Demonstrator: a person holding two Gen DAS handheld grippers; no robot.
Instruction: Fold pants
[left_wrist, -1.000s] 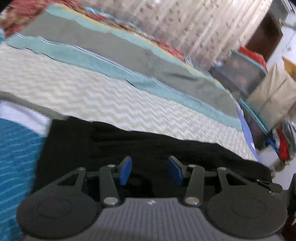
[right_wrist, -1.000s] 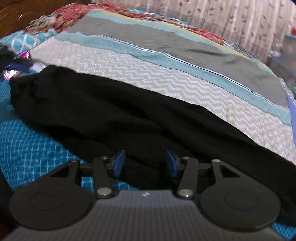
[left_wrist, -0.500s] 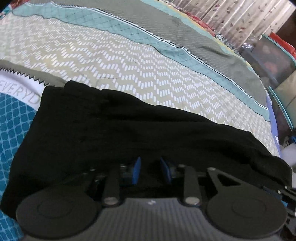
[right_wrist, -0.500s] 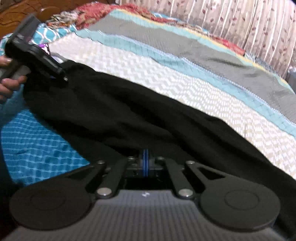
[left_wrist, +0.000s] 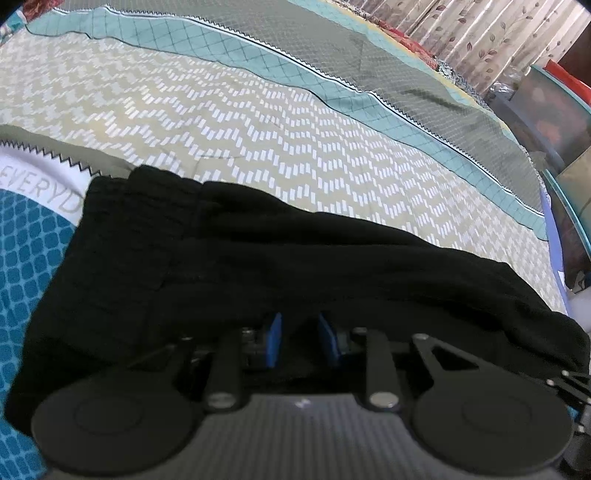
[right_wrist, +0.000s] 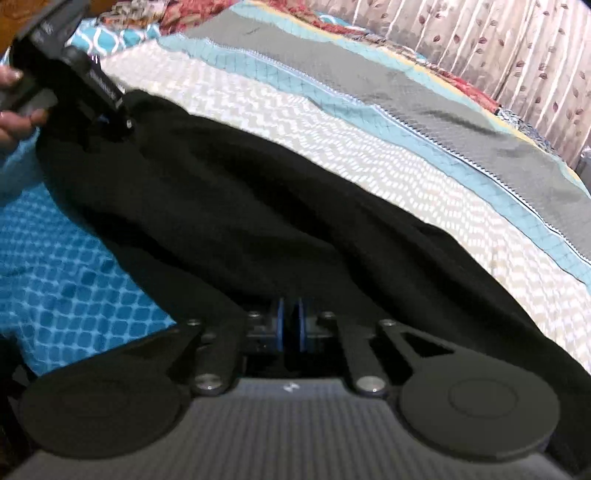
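Black pants (left_wrist: 295, 266) lie across the bed, waistband at the left in the left wrist view. My left gripper (left_wrist: 299, 332) sits at the pants' near edge with its blue pads (left_wrist: 274, 338) a small gap apart and black cloth between them. My right gripper (right_wrist: 290, 325) is shut on the pants (right_wrist: 258, 206) at their near edge, its blue pads nearly touching. The left gripper (right_wrist: 79, 88) shows at the far left of the right wrist view, held by a hand, at the pants' waistband end.
The bedspread (left_wrist: 258, 122) has beige chevron, teal and grey bands, and a blue patterned part (right_wrist: 74, 266) under the pants' near side. Curtains (right_wrist: 498, 48) hang behind the bed. Storage boxes (left_wrist: 554, 110) stand beyond the bed's right edge.
Both grippers came down onto the pants' near edge and closed from wide open. The right one shut fully half a second ago; the left one narrowed onto the cloth.
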